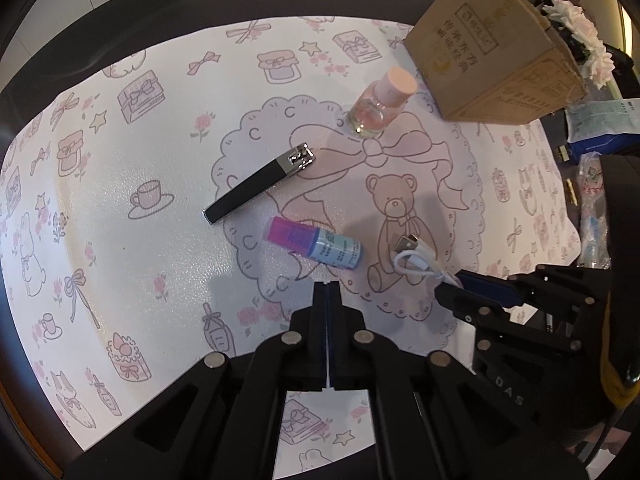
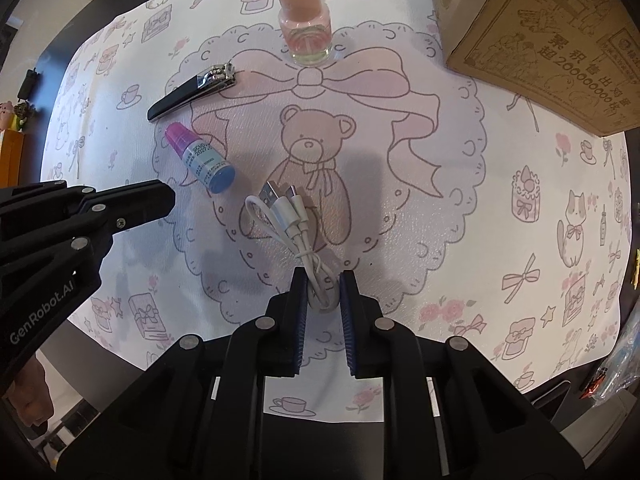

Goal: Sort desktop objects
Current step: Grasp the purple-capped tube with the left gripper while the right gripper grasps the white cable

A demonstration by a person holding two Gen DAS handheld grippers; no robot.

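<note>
On the pink patterned mat (image 1: 160,152) lie a black and chrome nail clipper (image 1: 260,182), a small blue bottle with a magenta cap (image 1: 316,244), a glass bottle with a peach cap (image 1: 380,100) and a coiled white USB cable (image 1: 420,260). My left gripper (image 1: 328,292) is shut and empty, just short of the blue bottle. My right gripper (image 2: 324,284) has its jaws closed around the near loop of the white cable (image 2: 288,216) on the mat. The clipper (image 2: 192,90), blue bottle (image 2: 202,158) and glass bottle (image 2: 306,28) show in the right wrist view too.
An open cardboard box (image 1: 492,52) stands at the mat's far right corner, also in the right wrist view (image 2: 552,36). White artificial flowers (image 1: 580,36) and packets (image 1: 600,128) lie beyond it. The dark table edge (image 1: 120,12) surrounds the mat.
</note>
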